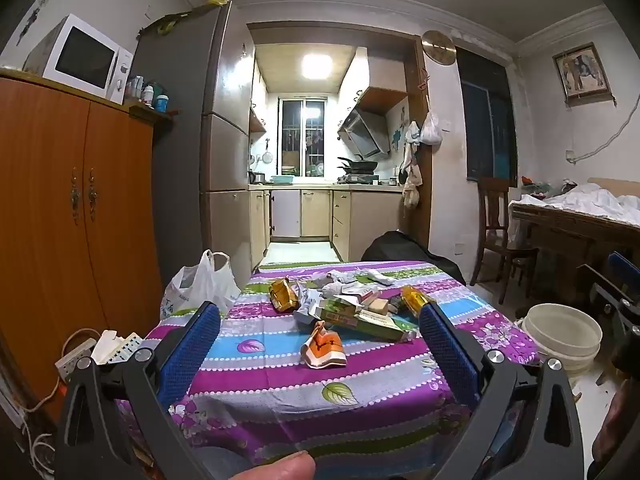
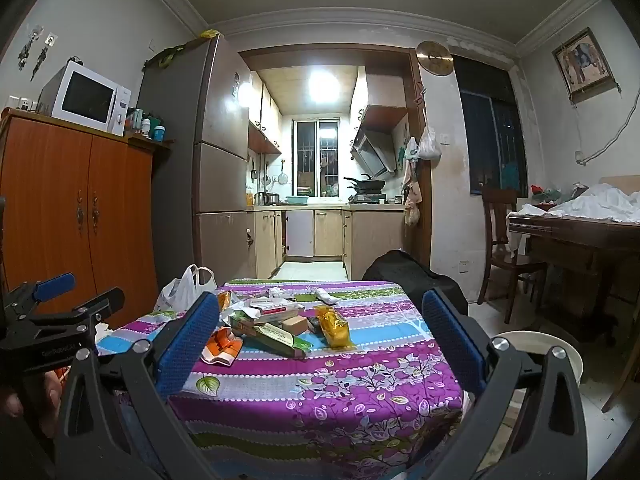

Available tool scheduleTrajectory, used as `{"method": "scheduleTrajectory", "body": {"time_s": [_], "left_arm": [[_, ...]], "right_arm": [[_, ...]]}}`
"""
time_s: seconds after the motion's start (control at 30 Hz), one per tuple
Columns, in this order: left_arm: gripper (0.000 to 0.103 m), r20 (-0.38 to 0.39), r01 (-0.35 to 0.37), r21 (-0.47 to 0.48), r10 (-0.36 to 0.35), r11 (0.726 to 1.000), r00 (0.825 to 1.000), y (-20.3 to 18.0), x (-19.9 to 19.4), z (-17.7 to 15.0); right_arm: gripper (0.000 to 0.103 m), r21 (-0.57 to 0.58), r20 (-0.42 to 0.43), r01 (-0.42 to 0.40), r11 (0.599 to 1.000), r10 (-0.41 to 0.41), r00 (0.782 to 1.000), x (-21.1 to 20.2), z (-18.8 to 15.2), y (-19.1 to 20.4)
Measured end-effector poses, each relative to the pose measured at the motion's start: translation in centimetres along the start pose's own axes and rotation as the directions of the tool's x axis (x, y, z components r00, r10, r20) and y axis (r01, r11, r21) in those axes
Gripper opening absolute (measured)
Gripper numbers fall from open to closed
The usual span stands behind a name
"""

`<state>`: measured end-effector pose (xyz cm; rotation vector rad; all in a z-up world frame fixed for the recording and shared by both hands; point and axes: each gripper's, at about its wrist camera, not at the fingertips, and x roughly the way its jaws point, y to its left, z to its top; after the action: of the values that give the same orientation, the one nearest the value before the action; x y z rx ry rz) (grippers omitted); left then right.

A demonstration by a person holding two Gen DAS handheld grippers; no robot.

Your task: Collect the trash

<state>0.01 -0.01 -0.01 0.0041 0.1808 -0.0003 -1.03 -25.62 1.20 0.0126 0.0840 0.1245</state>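
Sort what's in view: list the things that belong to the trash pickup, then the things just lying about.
For the job:
orange wrapper
gold wrapper
yellow packet
green carton
crumpled paper
white bucket
white plastic bag

Just lying about:
microwave
power strips
wooden chair
black bag
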Motion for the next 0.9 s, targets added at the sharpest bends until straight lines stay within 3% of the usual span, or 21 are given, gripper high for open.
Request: {"method": "scheduleTrajectory", "body": {"time_s": [0.9], "left_arm": [[0.099,-0.007,0.015,-0.005,-0.015,1.0,1.0,0.11,0.2,-0.09]], "right_arm": [[0.098,-0.015,0.01,0.005,1.0,-0.005,1.0,0.32,-0.32,0.01]]}}
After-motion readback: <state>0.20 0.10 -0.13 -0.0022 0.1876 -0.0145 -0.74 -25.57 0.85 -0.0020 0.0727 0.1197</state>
